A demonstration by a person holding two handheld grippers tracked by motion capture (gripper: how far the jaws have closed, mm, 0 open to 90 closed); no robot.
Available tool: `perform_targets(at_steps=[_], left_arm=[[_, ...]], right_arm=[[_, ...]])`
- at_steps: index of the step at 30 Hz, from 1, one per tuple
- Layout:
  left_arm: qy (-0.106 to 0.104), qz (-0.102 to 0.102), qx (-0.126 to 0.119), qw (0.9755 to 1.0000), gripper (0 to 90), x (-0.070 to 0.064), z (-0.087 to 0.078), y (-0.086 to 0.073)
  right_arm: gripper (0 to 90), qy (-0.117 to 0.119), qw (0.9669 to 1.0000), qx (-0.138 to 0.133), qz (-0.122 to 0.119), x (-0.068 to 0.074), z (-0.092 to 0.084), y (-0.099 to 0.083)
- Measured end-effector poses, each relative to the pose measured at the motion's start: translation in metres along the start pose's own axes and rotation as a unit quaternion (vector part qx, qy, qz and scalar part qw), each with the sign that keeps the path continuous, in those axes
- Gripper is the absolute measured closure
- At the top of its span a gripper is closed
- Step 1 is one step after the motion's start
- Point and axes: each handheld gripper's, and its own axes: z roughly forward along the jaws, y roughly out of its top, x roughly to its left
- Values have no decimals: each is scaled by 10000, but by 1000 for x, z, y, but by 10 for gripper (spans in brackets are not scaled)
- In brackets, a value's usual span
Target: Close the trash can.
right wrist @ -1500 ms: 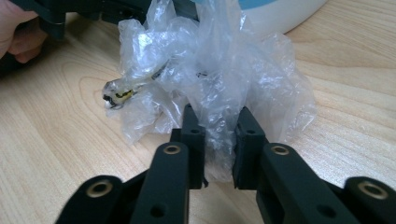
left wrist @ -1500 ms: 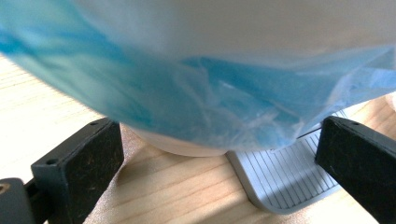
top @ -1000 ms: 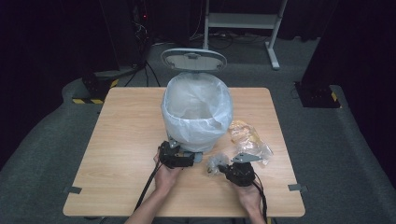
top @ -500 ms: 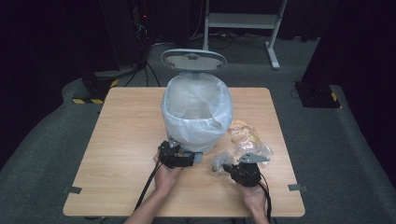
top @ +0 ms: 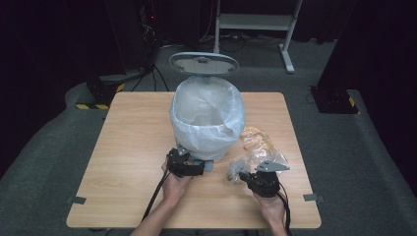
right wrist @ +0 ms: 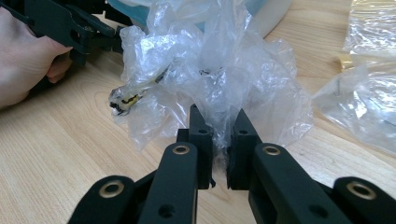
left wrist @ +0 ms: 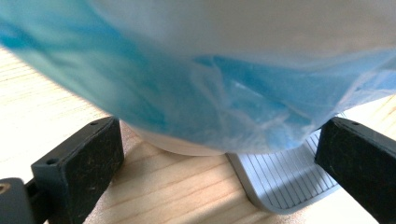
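A crumpled clear bag [right wrist: 210, 79] is pinched by the right gripper [right wrist: 218, 135], just beside the bin [top: 207, 115]. The bin's pedal [left wrist: 285, 179] is straddled by the left gripper [top: 184, 164], jaws wide apart. More wrappers [top: 258, 142] are seen beside the bin.

Probably a lab: dark curtains [top: 54, 49], cabling [top: 147, 29], taped floor [top: 98, 105].

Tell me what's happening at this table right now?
A person works at a wooden table with a claw in each hand. The right claw is shut on a crumpled clear plastic wrapper, pinching it just above the tabletop. The left claw stands open at the base of a pedal bin lined with a pale bag, its lid up and its foot pedal between the jaws. More clear wrappers lie beside the bin.
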Motion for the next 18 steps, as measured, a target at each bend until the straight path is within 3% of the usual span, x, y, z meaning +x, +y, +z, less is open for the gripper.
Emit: perform_targets(at_steps=[18], left_arm=[[-39,-29,22,10000,12,0,0,0]], right_arm=[[839,-16,9999,-151,84,-5,-17,5]])
